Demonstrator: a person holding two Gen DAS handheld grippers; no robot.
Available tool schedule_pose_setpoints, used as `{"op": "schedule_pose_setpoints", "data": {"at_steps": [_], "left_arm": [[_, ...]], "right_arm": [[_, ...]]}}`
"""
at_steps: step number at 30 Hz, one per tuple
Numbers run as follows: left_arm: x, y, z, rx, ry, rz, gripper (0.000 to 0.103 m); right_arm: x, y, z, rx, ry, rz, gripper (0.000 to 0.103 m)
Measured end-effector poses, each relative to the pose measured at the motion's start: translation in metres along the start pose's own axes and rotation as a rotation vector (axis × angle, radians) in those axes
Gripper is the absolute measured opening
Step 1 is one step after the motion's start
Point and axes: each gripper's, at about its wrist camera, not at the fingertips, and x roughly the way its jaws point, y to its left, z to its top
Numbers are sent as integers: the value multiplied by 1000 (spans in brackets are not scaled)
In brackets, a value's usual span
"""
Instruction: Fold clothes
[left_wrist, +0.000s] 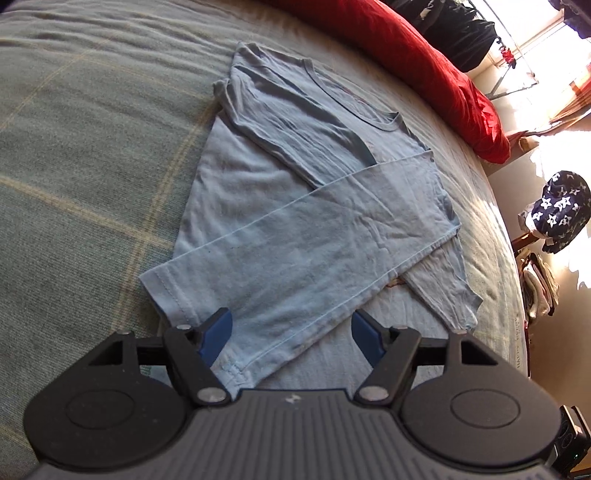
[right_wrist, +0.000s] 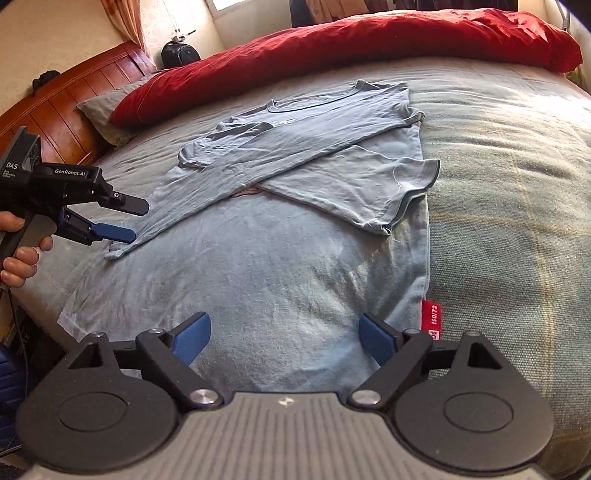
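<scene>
Currently, a light blue long-sleeved shirt (right_wrist: 280, 258) is seen spread flat on a bed covered by a grey-green checked blanket (right_wrist: 517, 221), with its neckline toward a red duvet (right_wrist: 369, 40) bunched along the far side. Both sleeves are folded inward across the chest, so that they cross one another over the body of the garment. A red size tag (right_wrist: 431, 319) is shown sticking out at the shirt's near right edge.

The right gripper (right_wrist: 284, 338) is held low over the near part of the shirt, its blue fingers (right_wrist: 194, 338) standing well apart; nothing is clamped between them, and only flat fabric is visible in the gap.

The left gripper (left_wrist: 291, 336) is likewise held with its fingers spread, and no cloth is pinched. In the left wrist view the end of the long folded sleeve (left_wrist: 295, 258) is seen lying between and just ahead of the tips. In the right wrist view this same tool is shown from the side at the left edge, carried in a person's hand (right_wrist: 18, 258), its fingertips just above the sleeve's cuff; whether the cuff is touched cannot be told.

A grey pillow (right_wrist: 107, 110) and a wooden headboard (right_wrist: 62, 110) are visible beyond the shirt.
</scene>
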Motion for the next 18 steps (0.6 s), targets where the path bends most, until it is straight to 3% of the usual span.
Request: {"op": "schedule_pose_setpoints", "data": {"at_steps": [4,8,13,18], "left_arm": [[-14,-11,0,66,-60,24,71],[-9,-39,10,137,-92,-38,72],[23,-56,10,171,-69,-61,72],[37,-47,2,127,-29,-71,72]], "right_arm": [[-2,-6,-3,45,-22,29,94],[-1,-7,-4,65,-30,40,97],[2,1,-5,26,-23,21,101],[2,6,-6,-7,-22,4,102]]}}
